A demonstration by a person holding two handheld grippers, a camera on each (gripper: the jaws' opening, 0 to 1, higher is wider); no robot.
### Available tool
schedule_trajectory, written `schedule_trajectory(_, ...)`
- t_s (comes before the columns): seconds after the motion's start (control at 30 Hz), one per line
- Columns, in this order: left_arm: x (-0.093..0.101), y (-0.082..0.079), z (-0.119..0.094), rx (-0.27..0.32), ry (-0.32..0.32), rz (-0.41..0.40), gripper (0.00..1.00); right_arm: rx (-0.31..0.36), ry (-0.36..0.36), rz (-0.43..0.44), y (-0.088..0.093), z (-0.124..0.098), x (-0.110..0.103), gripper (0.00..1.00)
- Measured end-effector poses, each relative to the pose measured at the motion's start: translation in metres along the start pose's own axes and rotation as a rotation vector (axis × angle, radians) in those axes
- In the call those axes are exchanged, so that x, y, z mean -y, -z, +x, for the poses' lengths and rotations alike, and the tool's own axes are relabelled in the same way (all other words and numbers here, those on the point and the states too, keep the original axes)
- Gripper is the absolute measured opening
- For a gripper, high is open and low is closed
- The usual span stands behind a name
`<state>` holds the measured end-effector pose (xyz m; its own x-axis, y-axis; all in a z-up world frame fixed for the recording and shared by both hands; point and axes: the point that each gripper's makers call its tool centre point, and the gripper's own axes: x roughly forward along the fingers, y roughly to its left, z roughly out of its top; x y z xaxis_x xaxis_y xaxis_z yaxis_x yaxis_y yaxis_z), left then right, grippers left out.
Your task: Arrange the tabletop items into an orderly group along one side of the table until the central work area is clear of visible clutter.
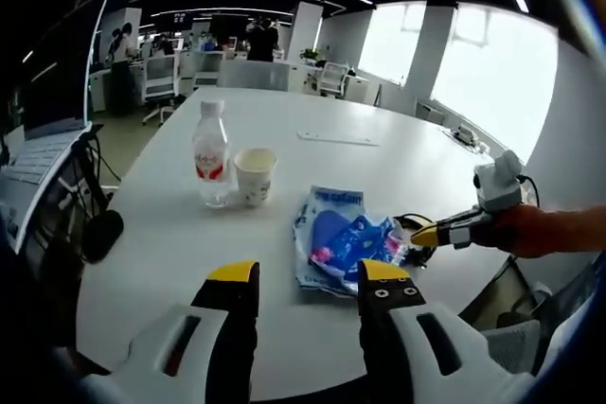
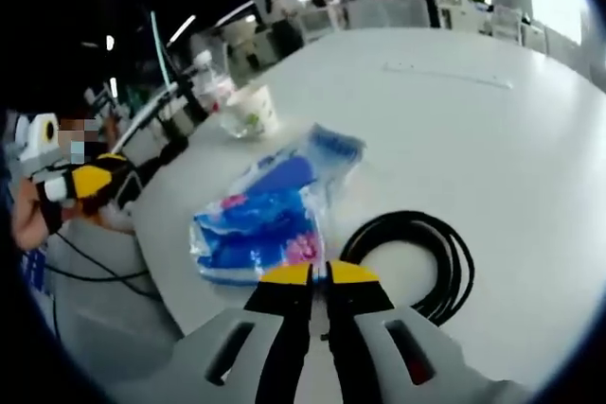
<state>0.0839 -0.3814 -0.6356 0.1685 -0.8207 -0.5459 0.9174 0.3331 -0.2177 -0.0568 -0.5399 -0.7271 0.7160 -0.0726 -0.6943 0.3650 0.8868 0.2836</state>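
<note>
Jaws on the right gripper (image 2: 318, 273) are nearly closed with just a slit between the yellow tips, and nothing visibly caught in it; they sit at the near edge of the blue packet (image 2: 270, 219), with the coiled cable (image 2: 417, 257) just to their right. Whether a corner of the packet's film is pinched there I cannot tell. The left gripper (image 1: 309, 283) hangs released, jaws apart, above the table (image 1: 379, 172), the packet just ahead of its right jaw.

My read is that the packet goes next: slide it flat toward the cup (image 1: 255, 175) and bottle (image 1: 211, 153), standing side by side farther ahead, and keep clear of the cable loop. The cable is half hidden behind the packet in the left gripper view.
</note>
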Motion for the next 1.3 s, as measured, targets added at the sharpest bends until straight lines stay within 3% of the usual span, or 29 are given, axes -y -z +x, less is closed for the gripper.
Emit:
schedule_trajectory(0.23,-0.001,-0.001,-0.001,0.005,-0.004,-0.004,0.41,-0.006,-0.010,-0.040,-0.006,0.001,0.002,0.06)
schedule_trajectory(0.5,0.000,0.001,-0.001,0.002,-0.003,-0.007,0.41,-0.094,-0.055,-0.258,-0.010,0.008,0.002,0.15)
schedule_trajectory(0.73,-0.001,-0.003,0.000,0.008,-0.004,-0.008,0.41,-0.142,-0.098,-0.325,-0.016,0.017,0.004,0.16)
schedule_trajectory(1.03,-0.002,-0.001,0.000,0.004,-0.006,-0.020,0.41,-0.286,-0.128,-0.594,-0.011,0.029,0.002,0.22)
schedule_trajectory(1.3,-0.006,0.003,-0.002,0.003,-0.019,-0.037,0.41,-0.301,-0.169,-0.618,-0.016,0.041,-0.011,0.23)
